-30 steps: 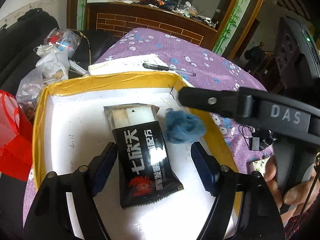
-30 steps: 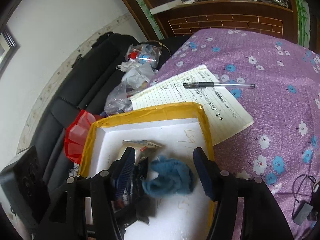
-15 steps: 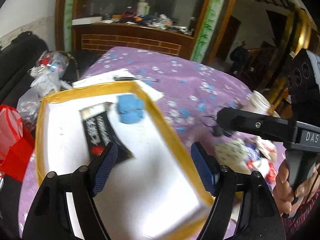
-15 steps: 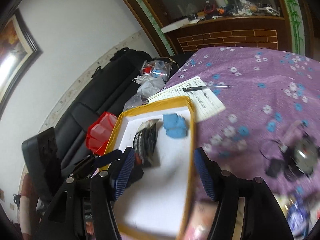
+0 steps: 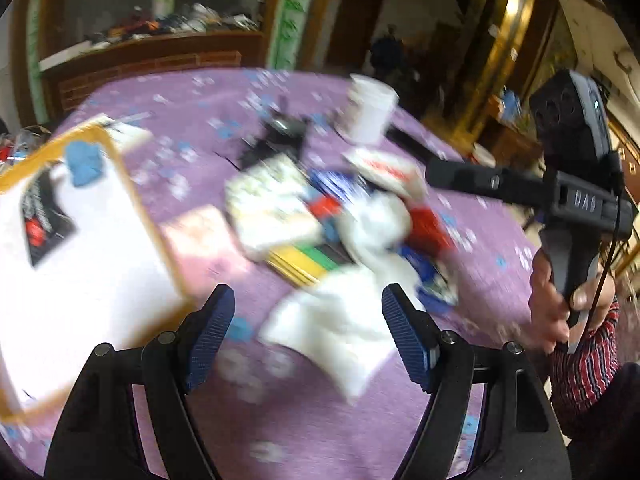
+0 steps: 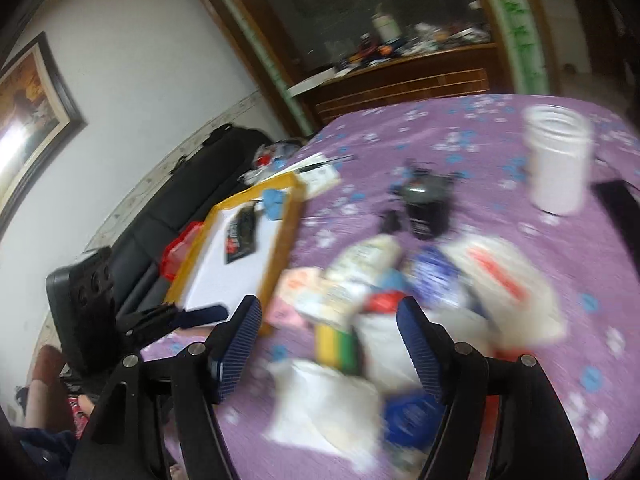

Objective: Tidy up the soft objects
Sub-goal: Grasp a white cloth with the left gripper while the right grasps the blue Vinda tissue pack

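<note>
A white tray with a yellow rim (image 5: 136, 196) (image 6: 288, 232) holds a blue soft wad (image 5: 83, 162) (image 6: 273, 202) and a black snack packet (image 5: 42, 216) (image 6: 240, 234). To its right lies a blurred pile of soft packets and white cloths (image 5: 344, 232) (image 6: 380, 312) on the purple flowered tablecloth. My left gripper (image 5: 306, 336) is open and empty above a white cloth (image 5: 336, 328). My right gripper (image 6: 332, 348) is open and empty over the pile.
A white jar (image 5: 370, 110) (image 6: 558, 164) stands at the far side of the table. A black device with cables (image 5: 280, 136) (image 6: 424, 204) lies behind the pile. A black sofa (image 6: 168, 196) and red bag (image 6: 180, 250) sit left of the table.
Both grippers have swung right, away from the tray and over the pile of packets. The blue wad and black packet stay in the tray. Both views are motion-blurred.
</note>
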A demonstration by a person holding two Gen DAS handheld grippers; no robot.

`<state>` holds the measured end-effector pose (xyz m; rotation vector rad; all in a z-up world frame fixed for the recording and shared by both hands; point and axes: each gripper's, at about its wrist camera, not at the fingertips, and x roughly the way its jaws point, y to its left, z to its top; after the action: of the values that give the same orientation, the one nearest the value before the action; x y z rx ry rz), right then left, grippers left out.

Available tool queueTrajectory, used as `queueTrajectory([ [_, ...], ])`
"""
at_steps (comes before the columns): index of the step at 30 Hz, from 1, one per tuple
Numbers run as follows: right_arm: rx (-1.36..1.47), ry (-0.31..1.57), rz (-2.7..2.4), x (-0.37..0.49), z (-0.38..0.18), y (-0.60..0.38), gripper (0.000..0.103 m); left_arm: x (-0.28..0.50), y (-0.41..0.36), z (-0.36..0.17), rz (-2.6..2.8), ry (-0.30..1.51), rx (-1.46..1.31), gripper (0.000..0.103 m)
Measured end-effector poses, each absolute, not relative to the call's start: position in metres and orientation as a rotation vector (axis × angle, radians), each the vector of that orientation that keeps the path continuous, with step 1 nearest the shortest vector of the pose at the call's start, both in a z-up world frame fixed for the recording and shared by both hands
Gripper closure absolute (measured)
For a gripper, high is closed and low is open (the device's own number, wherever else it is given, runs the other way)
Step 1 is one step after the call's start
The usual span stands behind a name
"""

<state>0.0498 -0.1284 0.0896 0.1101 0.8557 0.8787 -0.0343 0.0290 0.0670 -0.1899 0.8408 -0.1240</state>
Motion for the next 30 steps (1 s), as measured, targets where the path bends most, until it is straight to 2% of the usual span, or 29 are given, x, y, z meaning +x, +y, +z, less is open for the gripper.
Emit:
queueTrajectory([
  [6, 0.142, 0.853, 0.823, 0.043, 0.074, -0.167, 0.029, -0.019, -0.023, 0.043, -0.113, 0.904, -0.097, 0.025],
  [9, 0.157, 0.858, 0.814, 0.042, 0.070, -0.176, 0.029, -0.012, -0.025, 0.031, -0.121, 0.911, -0.116, 0.025],
  [11, 0.144, 0.870, 0.818, 0.041, 0.067, -0.178, 0.026, -0.008, -0.021, 0.026, -0.097, 0.920, -0.137, 0.051],
  [12, 0.121, 0.877, 0.818, 0.039, 0.066, -0.177, 0.024, -0.007, -0.020, 0.023, -0.090, 0.925, -0.136, 0.075],
  [14, 0.089, 0.889, 0.815, 0.035, 0.060, -0.176, 0.022, -0.012, -0.014, 0.021, -0.101, 0.913, -0.158, 0.082],
  [15, 0.068, 0.904, 0.813, 0.034, 0.056, -0.175, 0.022, -0.016, -0.009, 0.023, -0.113, 0.900, -0.181, 0.088],
  [25, -0.168, 1.045, 0.783, 0.028, 0.008, -0.142, 0.022, -0.038, 0.019, 0.030, -0.129, 0.855, -0.267, 0.089],
  [27, -0.203, 1.008, 0.767, 0.023, 0.007, -0.139, 0.023, -0.037, 0.020, 0.027, -0.133, 0.857, -0.275, 0.089],
  [28, -0.216, 0.999, 0.779, 0.019, 0.007, -0.137, 0.025, -0.037, 0.020, 0.027, -0.136, 0.857, -0.278, 0.089],
  [29, -0.224, 0.995, 0.785, 0.017, 0.007, -0.136, 0.041, -0.037, 0.020, 0.027, -0.137, 0.856, -0.278, 0.089],
  [30, -0.232, 0.996, 0.788, 0.016, 0.008, -0.136, 0.050, -0.037, 0.020, 0.028, -0.139, 0.852, -0.278, 0.089],
])
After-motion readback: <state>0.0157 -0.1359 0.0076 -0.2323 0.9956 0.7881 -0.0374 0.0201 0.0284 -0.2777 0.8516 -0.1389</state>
